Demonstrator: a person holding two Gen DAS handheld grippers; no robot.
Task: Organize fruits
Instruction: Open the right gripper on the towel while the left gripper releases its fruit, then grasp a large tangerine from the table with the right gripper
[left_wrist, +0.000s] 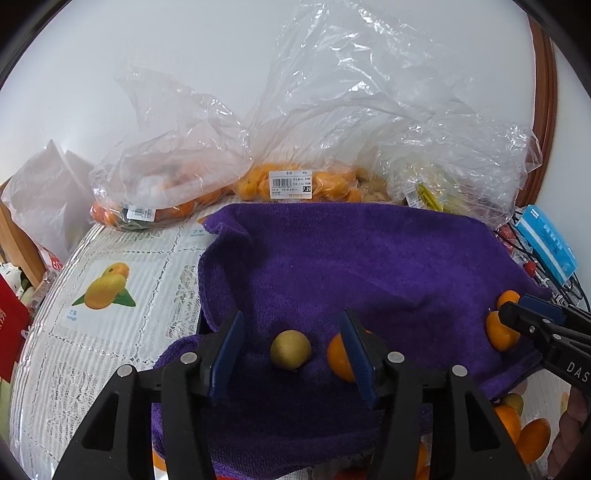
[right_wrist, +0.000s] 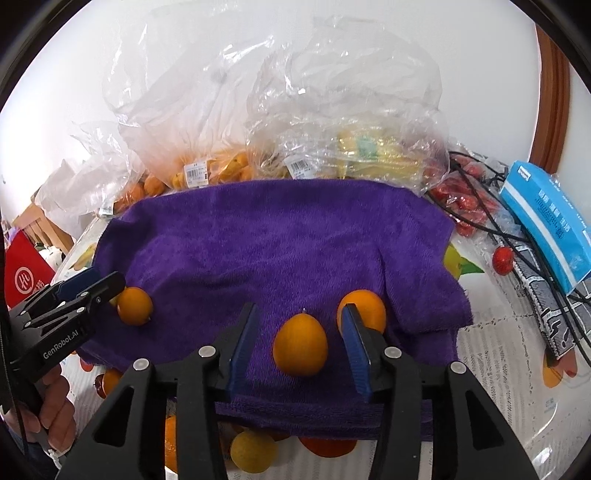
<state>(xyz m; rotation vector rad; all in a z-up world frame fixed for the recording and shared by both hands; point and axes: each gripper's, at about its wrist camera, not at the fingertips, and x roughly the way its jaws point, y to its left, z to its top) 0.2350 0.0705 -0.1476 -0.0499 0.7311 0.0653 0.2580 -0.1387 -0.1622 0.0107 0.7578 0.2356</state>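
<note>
Both tools look to have just set fruit on the purple towel (left_wrist: 369, 266): left tool (left_wrist: 291, 350) open around a greenish-yellow fruit (left_wrist: 290, 349), right tool (right_wrist: 301, 349) open around an orange kumquat (right_wrist: 300, 345) (pads clear). Next, probably back off and fetch more from the bags.
</note>
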